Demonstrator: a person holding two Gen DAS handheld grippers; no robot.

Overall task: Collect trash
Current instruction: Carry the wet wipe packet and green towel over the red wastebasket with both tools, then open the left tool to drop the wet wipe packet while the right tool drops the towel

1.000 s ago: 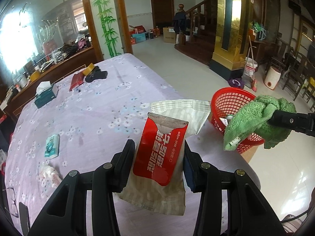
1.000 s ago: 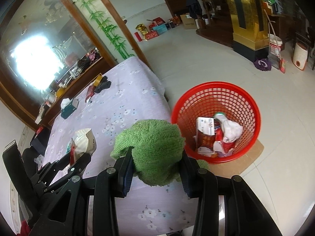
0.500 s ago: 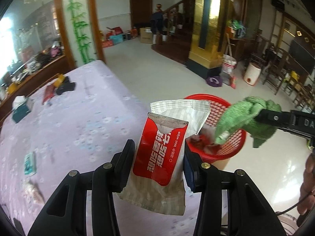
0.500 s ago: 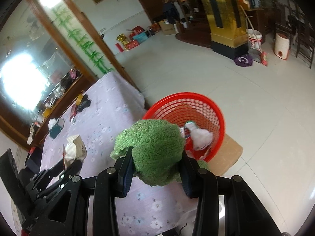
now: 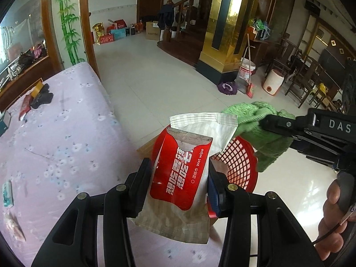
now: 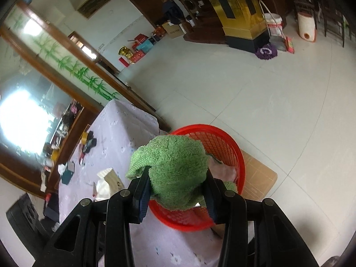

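Note:
My left gripper (image 5: pixel 179 178) is shut on a red and white wet wipe packet (image 5: pixel 181 175) and holds it over the table edge, in front of the red mesh basket (image 5: pixel 235 162). My right gripper (image 6: pixel 175 189) is shut on a green towel (image 6: pixel 173 169) and holds it above the near rim of the basket (image 6: pixel 224 142). The towel also shows in the left wrist view (image 5: pixel 262 131), to the right of the packet. White trash (image 6: pixel 224 169) lies inside the basket, mostly hidden by the towel.
The table has a lilac flowered cloth (image 5: pixel 55 138). On it lie a small teal packet (image 5: pixel 6 191), a crumpled wrapper (image 5: pixel 14 229) and dark items (image 5: pixel 41 95) at the far end. The basket stands on cardboard (image 6: pixel 260 173) on the tiled floor.
Both grippers have swung right, off the table toward the basket. The packet and the towel now hang over the basket instead of over the tablecloth. Both grips are unchanged.

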